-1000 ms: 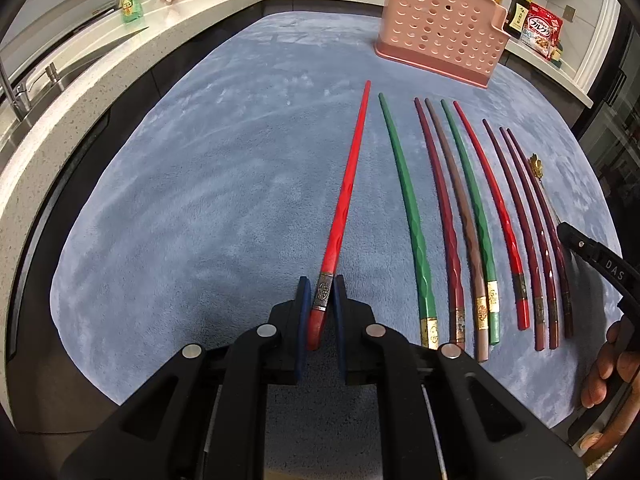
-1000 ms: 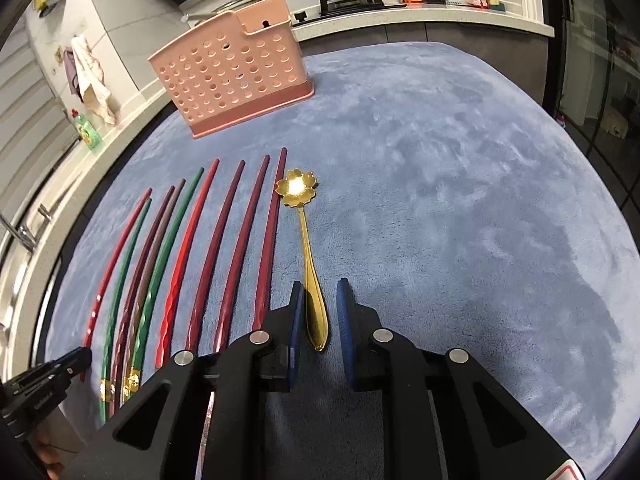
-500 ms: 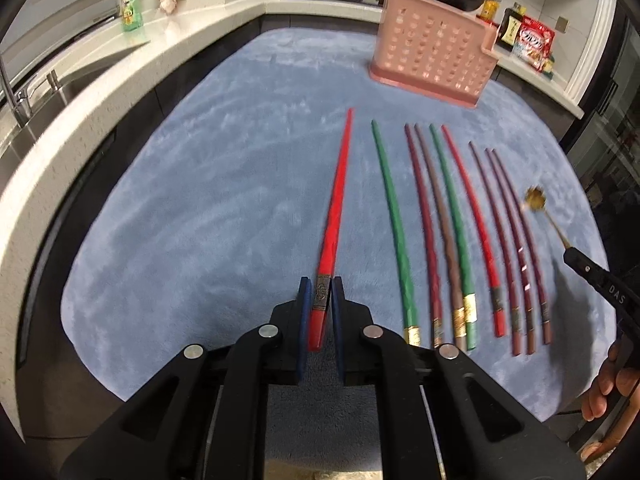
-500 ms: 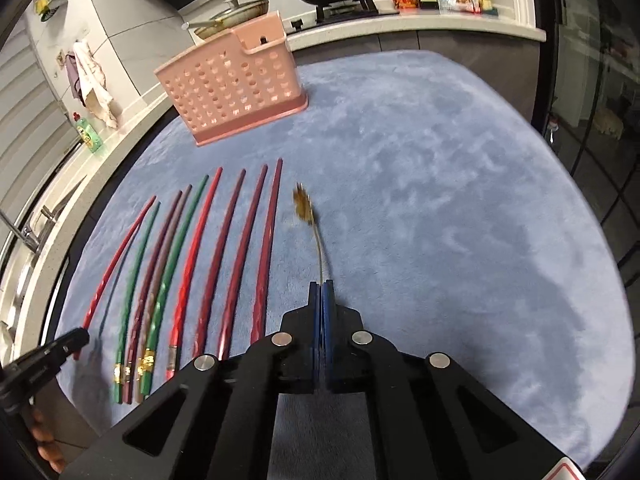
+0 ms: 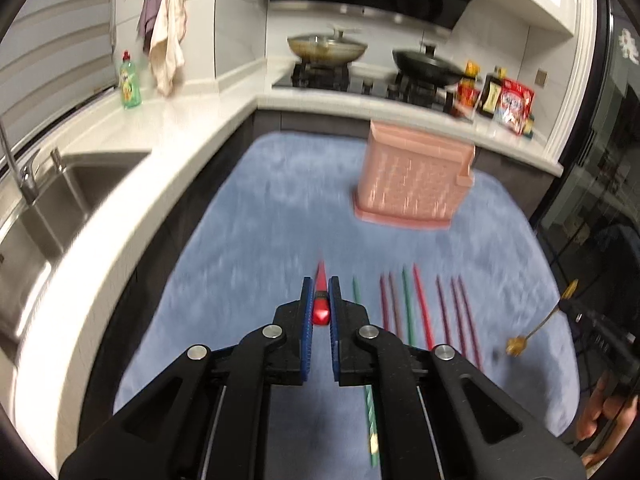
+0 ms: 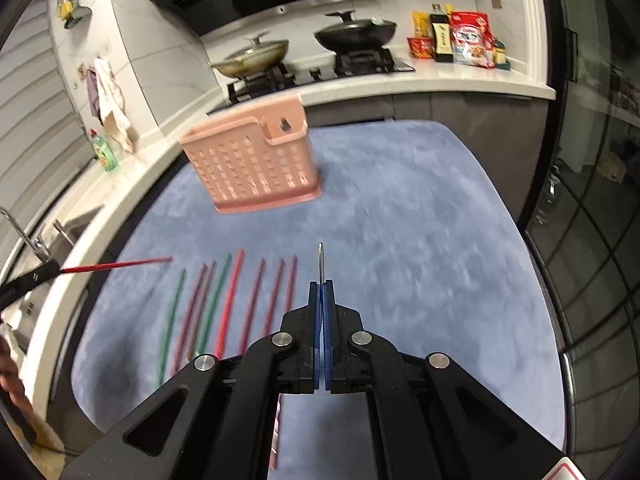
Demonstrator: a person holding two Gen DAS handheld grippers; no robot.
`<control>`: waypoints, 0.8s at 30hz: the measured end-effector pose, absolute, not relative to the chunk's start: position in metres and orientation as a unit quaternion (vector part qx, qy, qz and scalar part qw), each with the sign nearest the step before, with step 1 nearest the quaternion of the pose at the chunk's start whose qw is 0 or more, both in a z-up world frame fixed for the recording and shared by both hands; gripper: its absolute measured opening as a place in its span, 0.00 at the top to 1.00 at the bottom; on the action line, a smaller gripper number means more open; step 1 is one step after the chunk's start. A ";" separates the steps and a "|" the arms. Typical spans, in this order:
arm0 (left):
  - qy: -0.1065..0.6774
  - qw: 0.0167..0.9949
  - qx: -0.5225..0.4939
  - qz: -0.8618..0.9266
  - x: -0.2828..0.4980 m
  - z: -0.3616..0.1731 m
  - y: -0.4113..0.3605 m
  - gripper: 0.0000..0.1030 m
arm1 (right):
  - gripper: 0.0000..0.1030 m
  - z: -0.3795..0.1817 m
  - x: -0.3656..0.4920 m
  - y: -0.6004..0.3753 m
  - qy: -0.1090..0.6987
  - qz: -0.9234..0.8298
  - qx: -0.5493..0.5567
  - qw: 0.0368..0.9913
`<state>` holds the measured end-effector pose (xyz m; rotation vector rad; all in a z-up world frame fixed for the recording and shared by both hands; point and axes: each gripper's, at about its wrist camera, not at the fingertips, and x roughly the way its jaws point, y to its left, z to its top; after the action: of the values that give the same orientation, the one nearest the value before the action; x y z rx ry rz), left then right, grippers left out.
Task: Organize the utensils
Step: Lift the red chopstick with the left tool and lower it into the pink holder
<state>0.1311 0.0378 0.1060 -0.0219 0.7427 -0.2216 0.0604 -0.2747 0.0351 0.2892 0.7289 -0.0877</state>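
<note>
My left gripper [image 5: 319, 290] is shut on a red chopstick [image 5: 321, 304] and holds it raised, pointing toward the pink perforated utensil basket [image 5: 412, 180]; the same chopstick shows in the right wrist view [image 6: 116, 265]. My right gripper [image 6: 321, 286] is shut on a thin gold spoon [image 6: 320, 258], seen edge-on and lifted above the mat; it also shows in the left wrist view [image 5: 536, 330]. Several red, green and maroon chopsticks [image 6: 224, 304] lie in a row on the blue mat [image 6: 400, 248]. The basket [image 6: 252, 168] stands at the mat's far side.
A white counter [image 5: 120, 208] with a steel sink [image 5: 48, 208] and tap runs along the left. A green soap bottle [image 5: 130, 80], two pans on the hob [image 5: 372, 56] and food packets [image 5: 508, 104] sit behind the basket. A glass door [image 6: 592, 200] is at the right.
Both grippers have lifted high above the mat with their utensils and tilted toward the basket. The right gripper closed on the spoon a second ago.
</note>
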 end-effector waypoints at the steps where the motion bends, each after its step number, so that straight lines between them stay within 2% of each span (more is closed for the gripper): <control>1: 0.355 0.928 -0.015 -0.112 0.141 0.117 0.036 0.94 | 0.98 0.040 0.066 -0.275 0.350 -0.040 0.141 0.925; 17: 0.231 0.962 -0.030 -0.143 0.253 0.257 -0.027 0.93 | 0.98 0.116 0.196 -0.298 0.271 -0.013 0.159 0.949; 24: 0.188 0.967 -0.066 -0.158 0.294 0.286 -0.049 0.93 | 0.98 0.124 0.250 -0.305 0.256 -0.001 0.178 0.950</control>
<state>0.2938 -0.0487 0.2858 -0.1340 0.3803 -0.3188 0.2497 -0.3046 0.1241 0.3611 0.5203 -0.0019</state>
